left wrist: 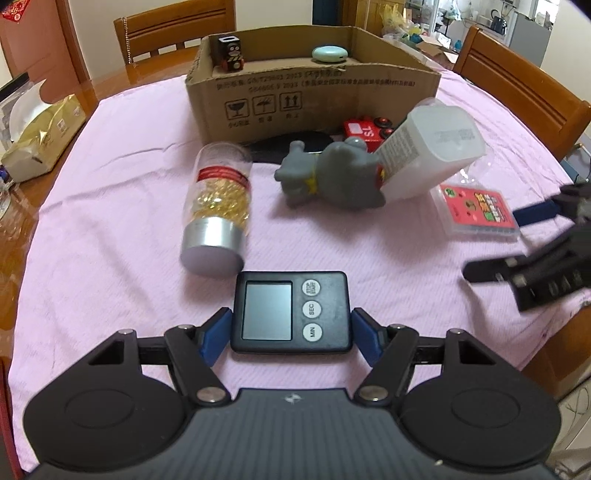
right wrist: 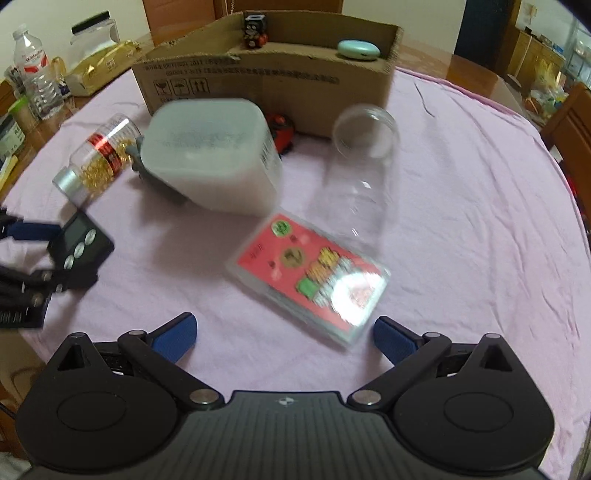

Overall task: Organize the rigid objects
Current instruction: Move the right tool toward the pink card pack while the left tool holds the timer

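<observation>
Bottle [left wrist: 218, 206] beside timer [left wrist: 290, 312], toy [left wrist: 328, 177], box [left wrist: 314, 92] behind

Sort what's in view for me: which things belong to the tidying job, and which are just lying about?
Job items: black timer gripped by the left gripper, card case, capsule bottle, grey toy, white container, red toy car, clear jar, cardboard box.

Lying about: tissue box, water bottle, chairs.
</observation>
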The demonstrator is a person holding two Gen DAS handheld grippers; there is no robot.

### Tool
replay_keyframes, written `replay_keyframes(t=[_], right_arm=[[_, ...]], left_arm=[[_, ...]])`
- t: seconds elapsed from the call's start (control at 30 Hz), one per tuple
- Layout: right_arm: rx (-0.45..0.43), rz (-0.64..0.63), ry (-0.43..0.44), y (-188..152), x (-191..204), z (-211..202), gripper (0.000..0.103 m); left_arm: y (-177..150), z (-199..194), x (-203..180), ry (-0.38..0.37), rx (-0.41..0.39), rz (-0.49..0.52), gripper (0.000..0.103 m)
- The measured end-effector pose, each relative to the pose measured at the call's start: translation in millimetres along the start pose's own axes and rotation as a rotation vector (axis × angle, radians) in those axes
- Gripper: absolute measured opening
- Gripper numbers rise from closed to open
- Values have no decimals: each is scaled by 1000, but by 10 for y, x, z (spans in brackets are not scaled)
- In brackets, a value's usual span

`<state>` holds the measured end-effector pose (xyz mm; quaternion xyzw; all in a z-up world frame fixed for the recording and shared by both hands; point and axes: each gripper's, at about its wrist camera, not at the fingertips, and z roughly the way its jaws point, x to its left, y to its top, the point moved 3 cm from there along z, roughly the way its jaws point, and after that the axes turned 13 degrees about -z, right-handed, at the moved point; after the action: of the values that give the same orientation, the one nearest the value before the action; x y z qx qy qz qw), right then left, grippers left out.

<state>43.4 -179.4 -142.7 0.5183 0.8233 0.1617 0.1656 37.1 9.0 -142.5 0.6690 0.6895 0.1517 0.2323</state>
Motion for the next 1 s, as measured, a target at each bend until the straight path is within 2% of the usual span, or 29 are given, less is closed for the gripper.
replay_keyframes(t=[0.27,0.43,0.53,0.83,1.0], right_arm=[[-2,51,-75,225,-58,173,103],[-14,81,-103,248,-58,206,103],[-31,85,-112,207,-69,159,97],[10,58,-81,-71,-326,1,97],[27,53,-72,-191,-398,-35,100]], left_arm=[[-5,-7,39,-3,-3,13,73],[2,1,55,-7,-2,19,73],[6,6,58,-8,-1,23,77],[33,40,53,-6,4,23,79],[45,45,1,-12,5,26,71]])
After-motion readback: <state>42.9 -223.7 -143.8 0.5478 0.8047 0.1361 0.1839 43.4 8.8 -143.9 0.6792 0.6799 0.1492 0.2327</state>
